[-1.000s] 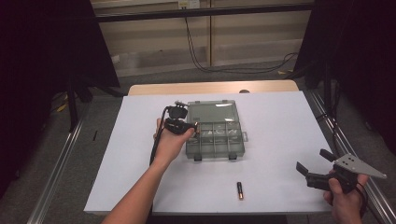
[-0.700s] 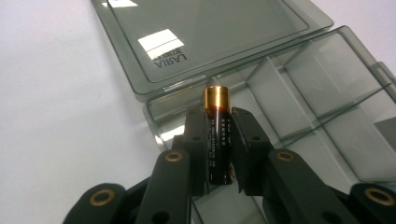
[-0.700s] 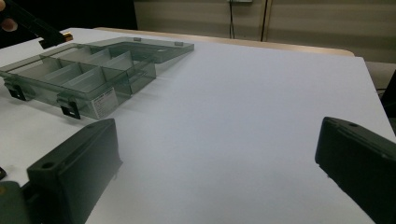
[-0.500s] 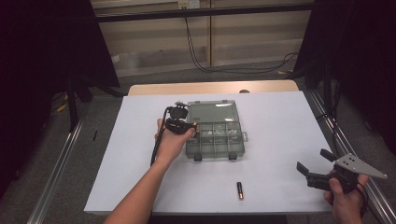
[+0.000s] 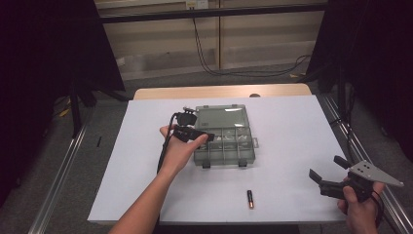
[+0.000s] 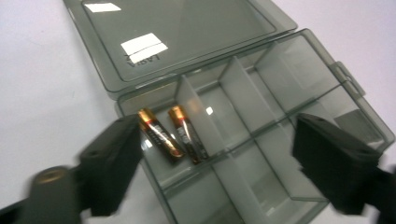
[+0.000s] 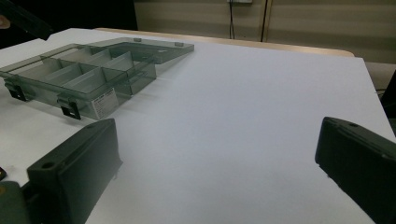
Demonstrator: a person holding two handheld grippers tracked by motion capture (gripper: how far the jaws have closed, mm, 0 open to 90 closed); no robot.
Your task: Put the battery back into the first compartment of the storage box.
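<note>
Work in hand: loading batteries into the compartment box [image 5: 225, 141], a smoky clear organiser with its lid folded back flat on the white table cover [image 5: 292, 126].
Left gripper [image 6: 217, 163]: hangs over the box's left end; its jaws have just been opening and stand wide, with nothing between them.
Stowed batteries [image 6: 173, 135]: two lie side by side in one end compartment, right below the left gripper, gold caps pointing toward the lid hinge.
Loose battery [image 5: 250, 199]: lies on the cover near the front edge, well apart from the box, between the two hands; its long axis runs front to back.
Right gripper [image 5: 331, 174]: held low at the front right corner, jaws spread wide and empty, pointed across the table toward the box.
Nearer hand: by judgement about even; the right gripper is free, the left must first leave the box.
Open room: bare cover on all sides of the loose battery; the front table edge lies close behind it.
</note>
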